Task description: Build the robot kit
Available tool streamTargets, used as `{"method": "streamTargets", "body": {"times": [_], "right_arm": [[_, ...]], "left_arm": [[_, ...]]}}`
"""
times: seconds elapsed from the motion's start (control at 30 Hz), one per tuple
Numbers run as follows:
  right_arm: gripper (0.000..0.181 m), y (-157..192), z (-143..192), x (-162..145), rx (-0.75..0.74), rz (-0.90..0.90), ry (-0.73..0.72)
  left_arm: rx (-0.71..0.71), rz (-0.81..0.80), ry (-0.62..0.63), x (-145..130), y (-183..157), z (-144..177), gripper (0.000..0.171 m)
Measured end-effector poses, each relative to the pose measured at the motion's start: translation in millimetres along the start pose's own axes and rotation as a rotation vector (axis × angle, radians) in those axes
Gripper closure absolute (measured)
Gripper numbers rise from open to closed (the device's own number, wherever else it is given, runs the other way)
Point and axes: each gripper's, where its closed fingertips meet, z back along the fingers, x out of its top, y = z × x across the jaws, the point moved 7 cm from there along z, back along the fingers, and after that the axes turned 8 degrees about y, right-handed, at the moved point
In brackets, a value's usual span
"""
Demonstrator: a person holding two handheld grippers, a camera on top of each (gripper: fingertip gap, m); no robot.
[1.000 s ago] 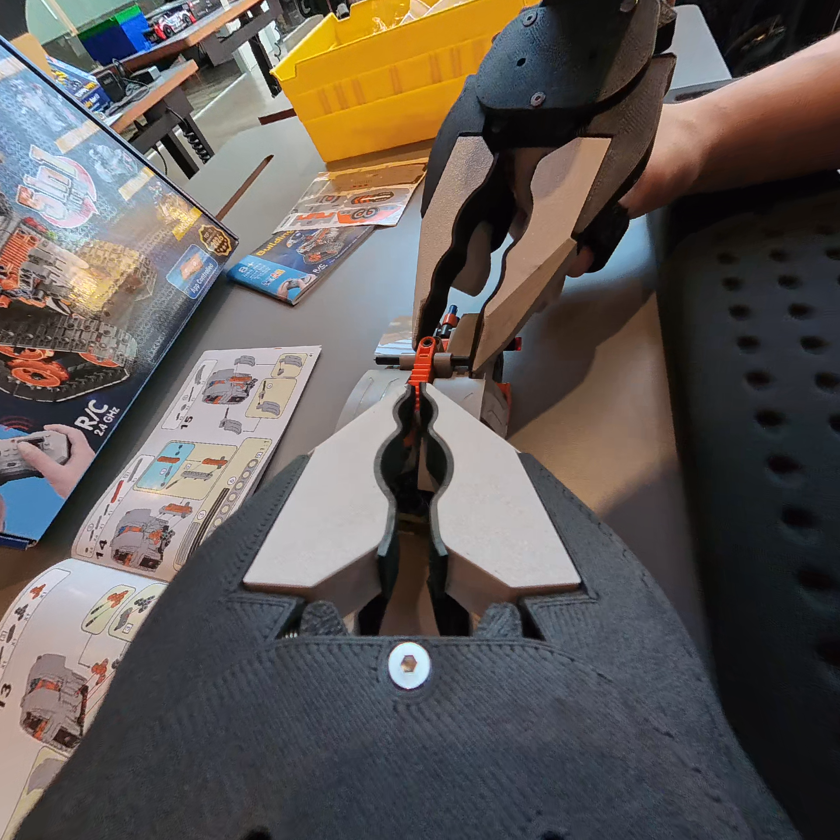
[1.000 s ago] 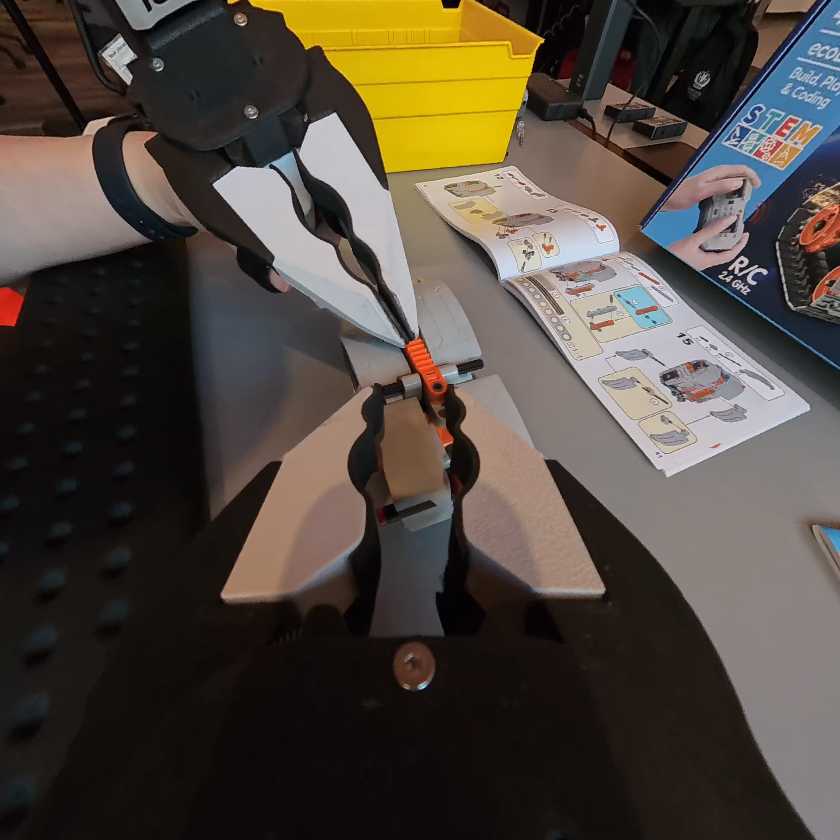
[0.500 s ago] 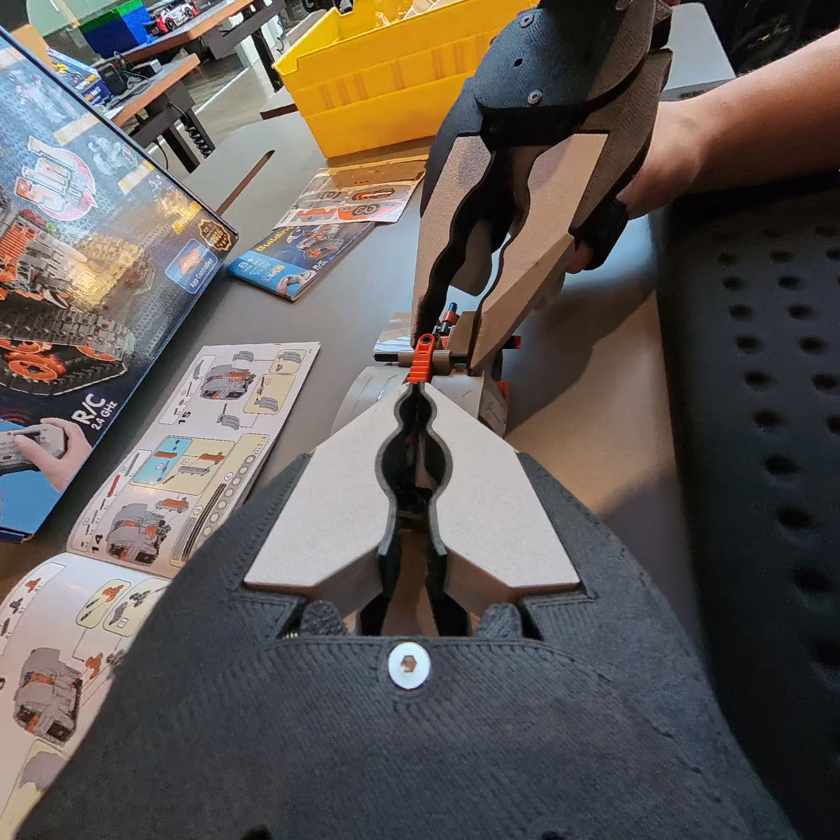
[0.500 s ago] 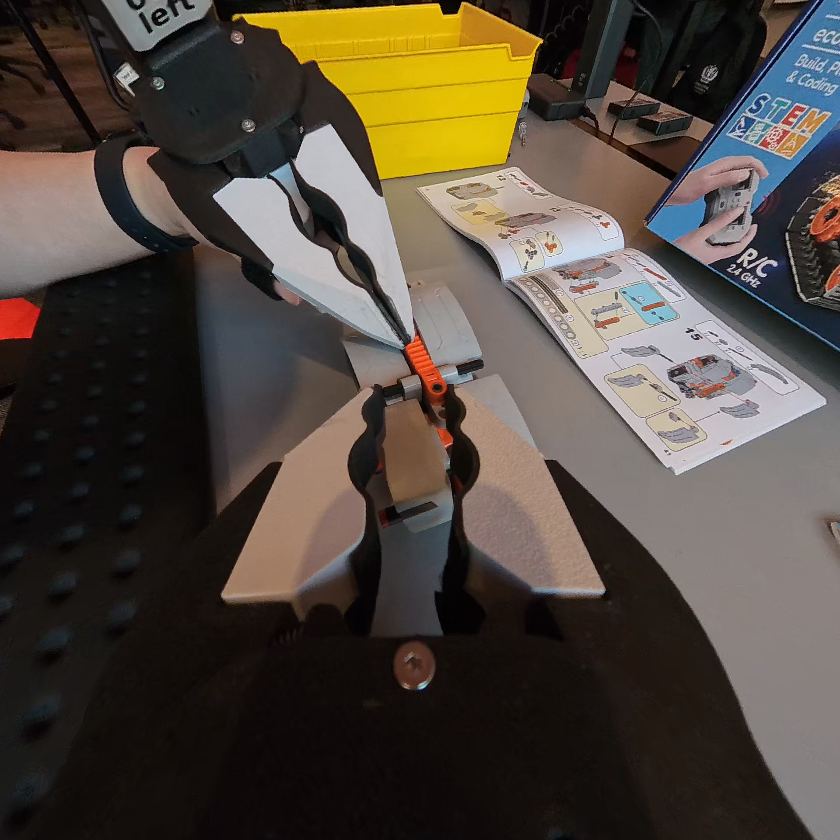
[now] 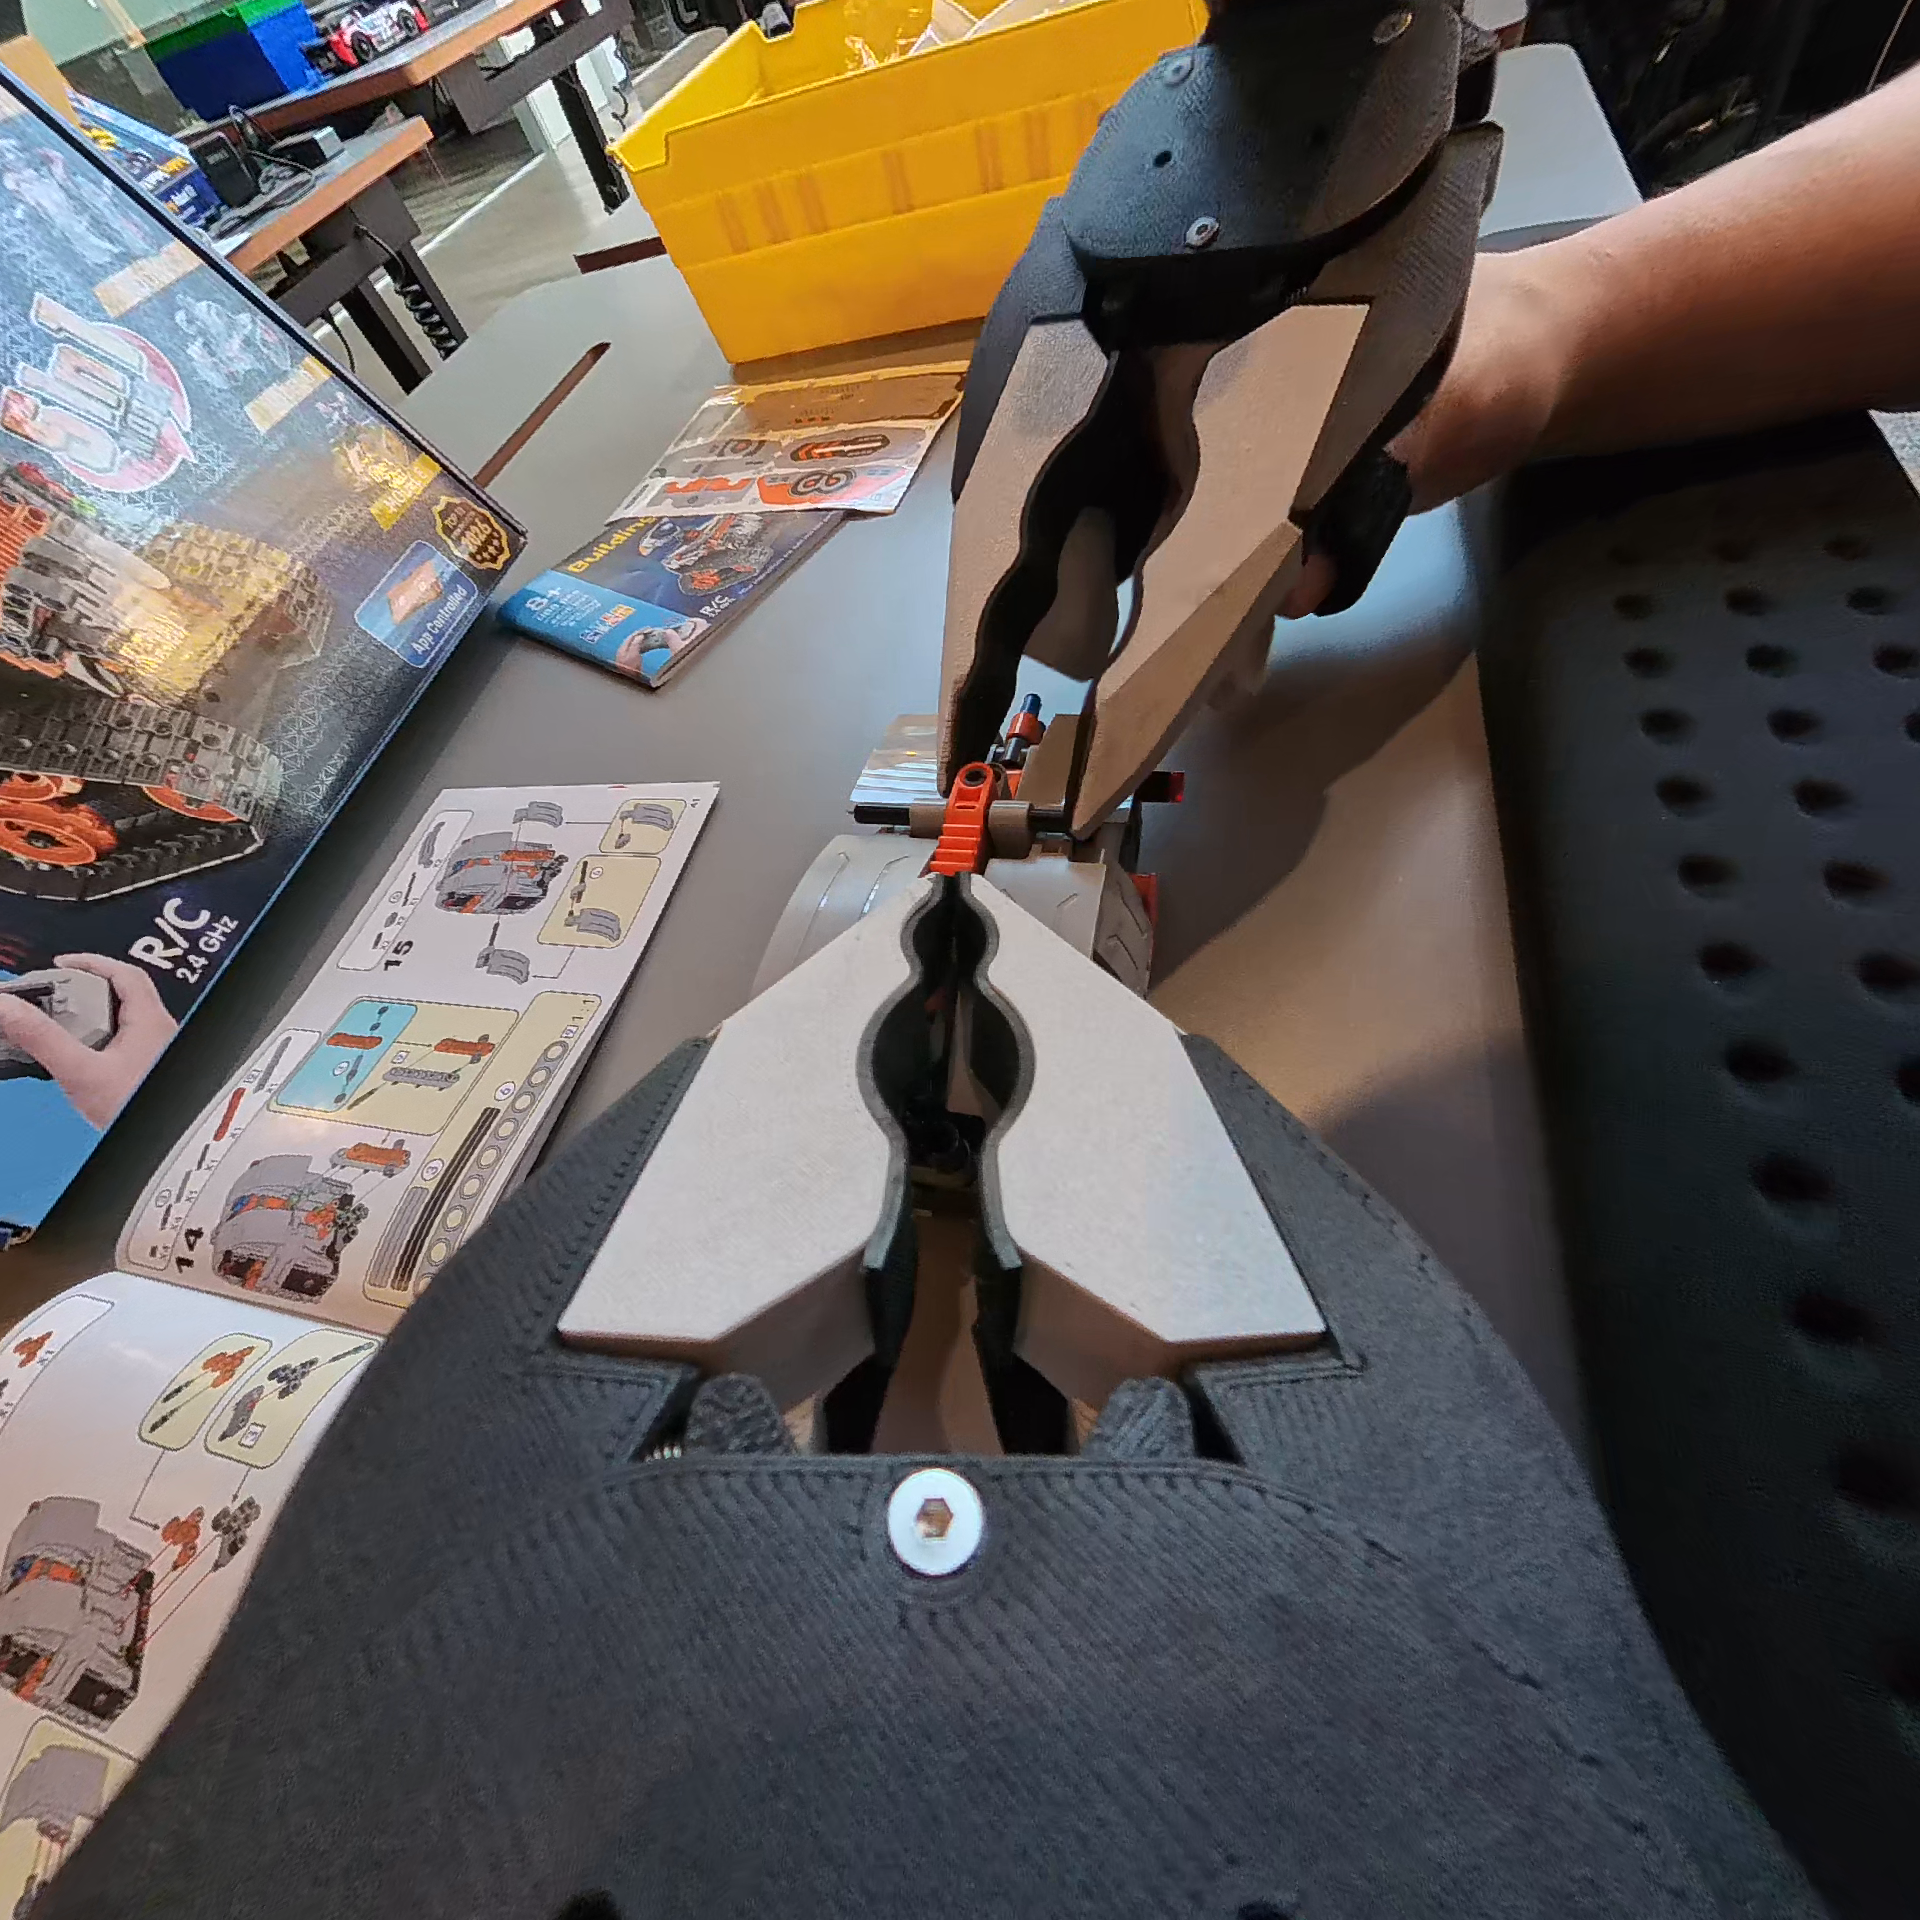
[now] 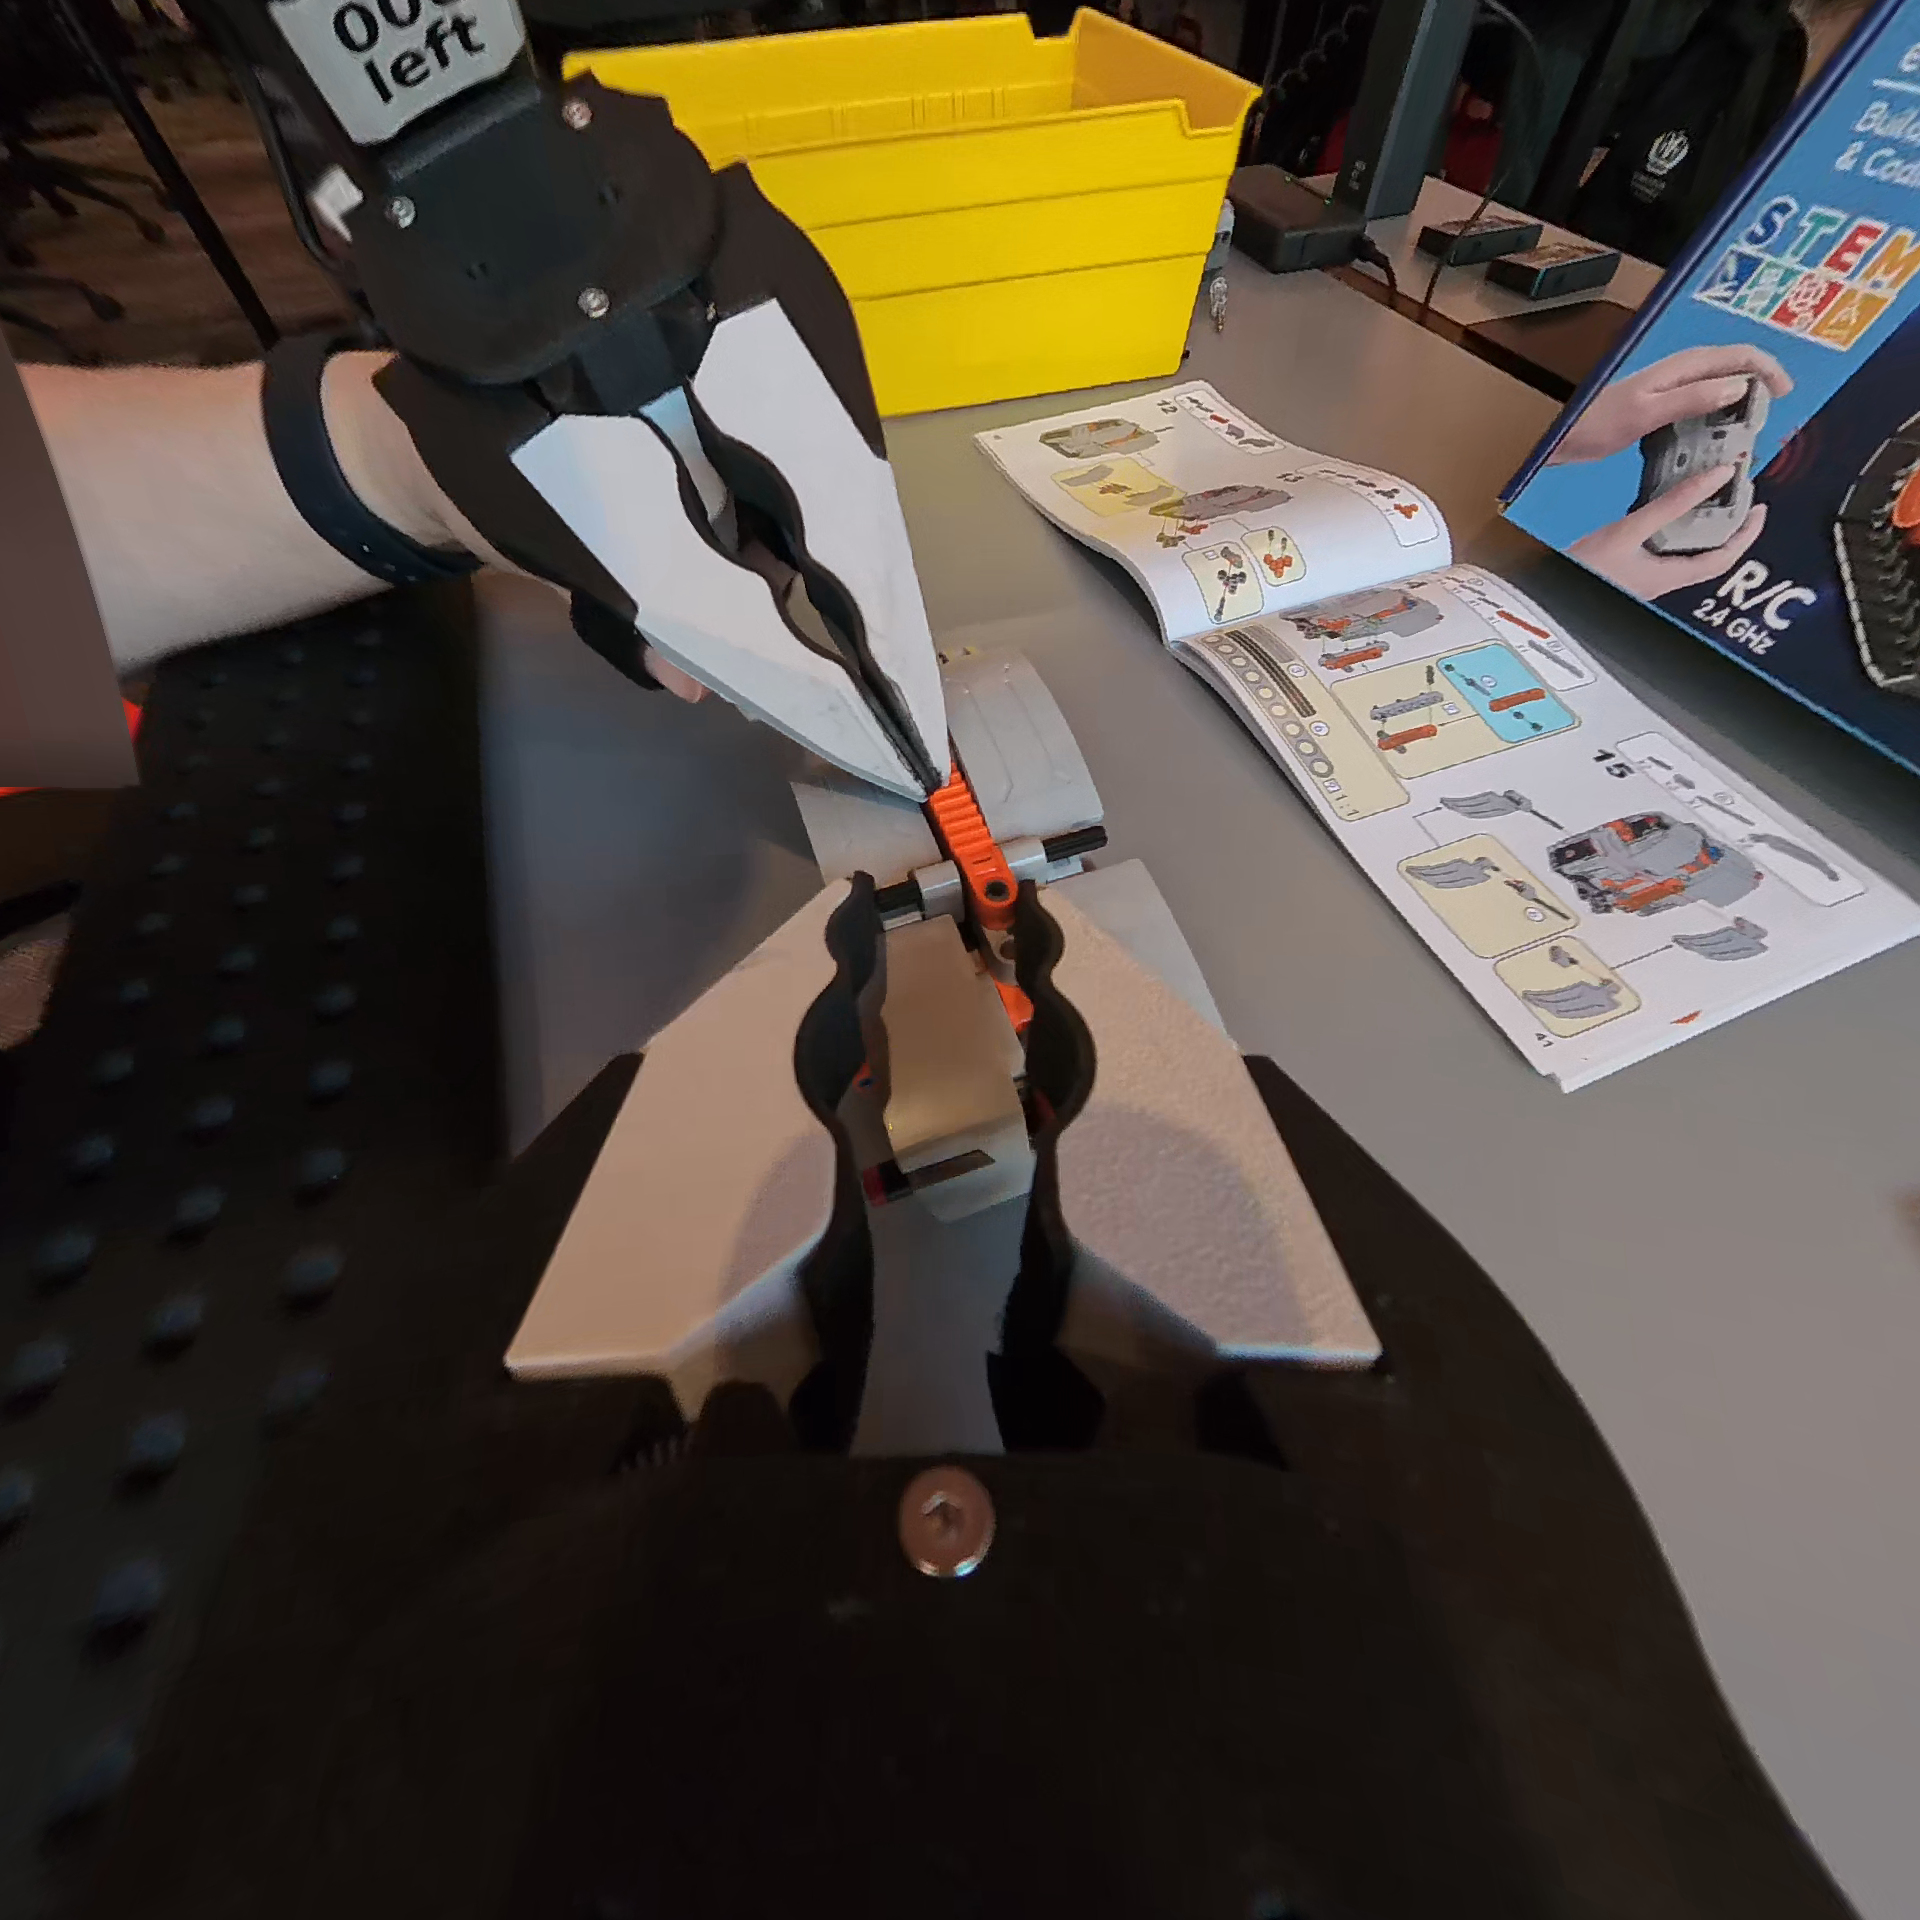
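Note:
A small grey brick model (image 6: 945, 1060) with an orange toothed beam (image 6: 961, 831) on a black axle sits on the grey table (image 6: 1351, 1299). My right gripper (image 6: 940, 904) is shut on the model's grey body, one jaw on each side. My left gripper (image 5: 951, 883) is shut on the end of the orange beam (image 5: 964, 826). In the right wrist view the left gripper (image 6: 930, 784) comes down from the upper left onto the beam. In the left wrist view the right gripper (image 5: 1023, 790) reaches down onto the model (image 5: 1081, 904). A curved grey panel (image 6: 1029, 748) lies under the beam.
An open instruction booklet (image 6: 1455, 727) lies beside the model, also seen in the left wrist view (image 5: 416, 1039). A blue toy box (image 5: 187, 623) stands past it. A yellow bin (image 6: 1018, 239) is at the back. A black perforated mat (image 5: 1714, 935) borders the other side. A blue leaflet (image 5: 665, 582) and a sticker sheet (image 5: 790, 457) lie near the bin. Both grippers' tips are close together, under 4 cm apart.
Both grippers keep their holds on the beam and the model. The views shift only slightly.

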Motion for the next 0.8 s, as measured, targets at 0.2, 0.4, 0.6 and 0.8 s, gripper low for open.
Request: {"method": "streamTargets", "body": {"times": [0.2,0.4,0.6,0.8], "right_arm": [[0.157,1.7,0.3,0.4,-0.029,0.049,0.014],[0.158,1.5,0.2,-0.1,-0.027,0.026,0.008],[0.158,1.5,0.2,0.0,-0.032,0.03,0.008],[0.159,1.8,0.1,0.2,-0.042,0.032,0.011]], "left_arm": [[-0.008,0.009,-0.01,-0.7,0.5,-0.3,0.171],[-0.006,0.01,-0.018,-1.4,0.5,-0.4,0.171],[0.004,0.002,-0.014,-1.1,0.0,-0.5,0.171],[0.01,-0.004,-0.01,-0.9,-0.3,-0.5,0.171]]}}
